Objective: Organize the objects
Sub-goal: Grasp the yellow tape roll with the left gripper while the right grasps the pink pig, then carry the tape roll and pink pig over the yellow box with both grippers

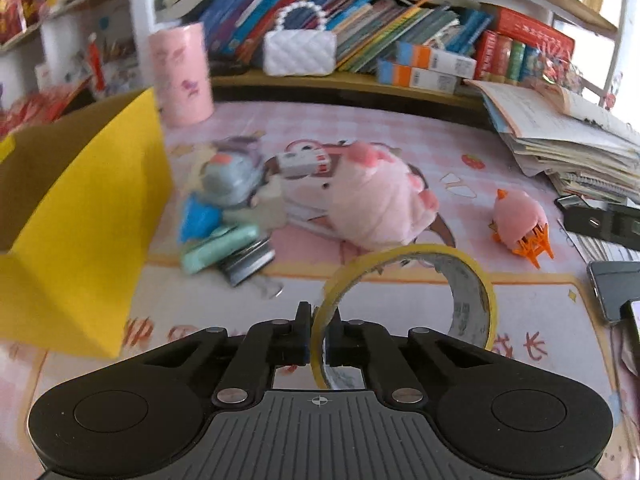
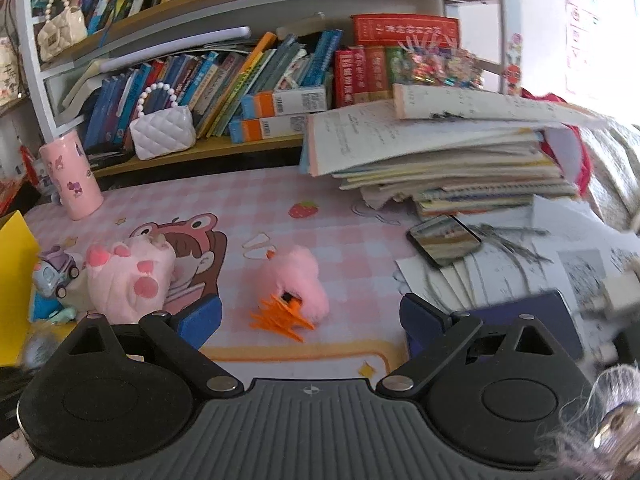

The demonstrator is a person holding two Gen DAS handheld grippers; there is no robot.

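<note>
The roll of yellow tape (image 1: 416, 292) stood on edge above the pink checked desk mat (image 1: 400, 152), its near rim pinched between the fingers of the left gripper (image 1: 318, 334), which were clenched tight on it. To its left rose the open yellow box (image 1: 80, 240), its wall close beside a small heap: a grey toy car (image 1: 230, 178), a blue item and a mint-green case (image 1: 218, 248). Just beyond the tape lay a large pink plush paw (image 1: 376, 204), with a small white box (image 1: 304, 162) against its top. Off to the right on the mat sat a small pink plush with an orange clip (image 1: 518, 224).

The right gripper (image 2: 310, 316) hung with its blue-padded jaws spread wide and nothing between them, the small pink plush lying on the mat just ahead of them. A phone (image 2: 444, 240) rested near a tall stack of workbooks (image 2: 440, 160).
</note>
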